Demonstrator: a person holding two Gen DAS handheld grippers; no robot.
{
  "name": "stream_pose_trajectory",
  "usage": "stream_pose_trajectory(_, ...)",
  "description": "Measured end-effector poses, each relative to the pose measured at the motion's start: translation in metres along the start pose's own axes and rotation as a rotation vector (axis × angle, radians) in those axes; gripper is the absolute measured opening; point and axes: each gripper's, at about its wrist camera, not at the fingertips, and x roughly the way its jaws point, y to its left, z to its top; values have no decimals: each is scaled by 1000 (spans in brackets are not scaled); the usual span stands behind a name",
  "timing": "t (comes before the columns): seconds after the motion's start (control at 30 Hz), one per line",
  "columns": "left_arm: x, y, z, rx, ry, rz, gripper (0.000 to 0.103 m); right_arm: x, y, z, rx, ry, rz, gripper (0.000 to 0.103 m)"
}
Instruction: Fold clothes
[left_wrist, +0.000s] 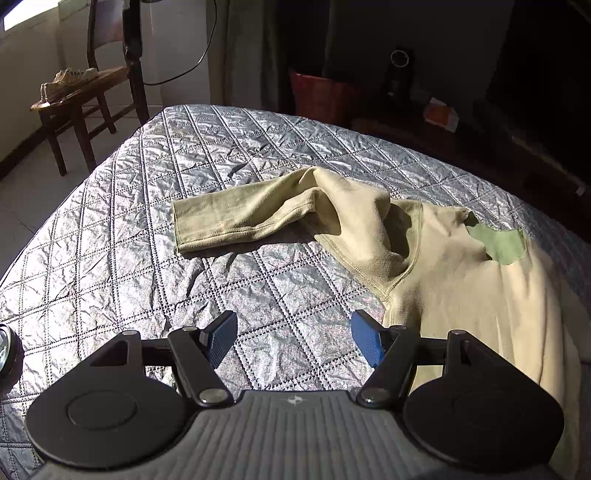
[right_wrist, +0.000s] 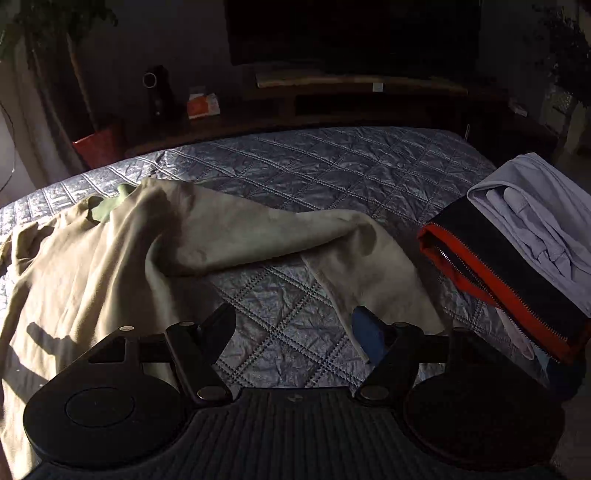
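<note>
my left gripper (left_wrist: 293, 341) fingers apart over the quilted bed (left_wrist: 147, 229), beige sweatshirt (left_wrist: 424, 258) lying rumpled just beside, my right gripper (right_wrist: 293, 338) fingers apart, empty, near its sleeve (right_wrist: 369, 273)

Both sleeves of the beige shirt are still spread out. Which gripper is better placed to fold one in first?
Probably the right gripper: open, with the beige long-sleeved fleece shirt's near sleeve lying right at its blue pad. The left gripper, also open, hovers over bare grey quilted bedspread, its sleeve farther ahead.
</note>
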Motion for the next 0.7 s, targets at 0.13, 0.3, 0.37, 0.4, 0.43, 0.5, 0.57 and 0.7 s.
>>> stream_pose_trajectory(0.13,2,-10,-3,29,3,1,65,27,-46,13,345,63,252,69)
stream_pose_trajectory(0.3,7,-21,-6,53,12,6,65,77,-61,20,630,87,371,69)
stream_pose_trajectory(0.37,9,-25,-8,63,14,7,65,95,-60,22,674,106,349,69)
stream_pose_trajectory(0.4,9,-26,-8,69,15,7,65,101,-59,23,697,109,327,69)
stream_pose_trajectory(0.43,10,-28,-9,74,16,7,65,106,-60,23,721,107,301,68)
stream_pose_trajectory(0.5,11,-29,-10,79,18,6,65,114,-60,28,735,88,275,67)
stream_pose_trajectory(0.57,11,-30,-10,82,19,5,65,121,-59,35,739,67,256,35)
stream_pose_trajectory(0.7,12,-33,-12,89,22,4,65,128,-44,67,566,8,193,5)
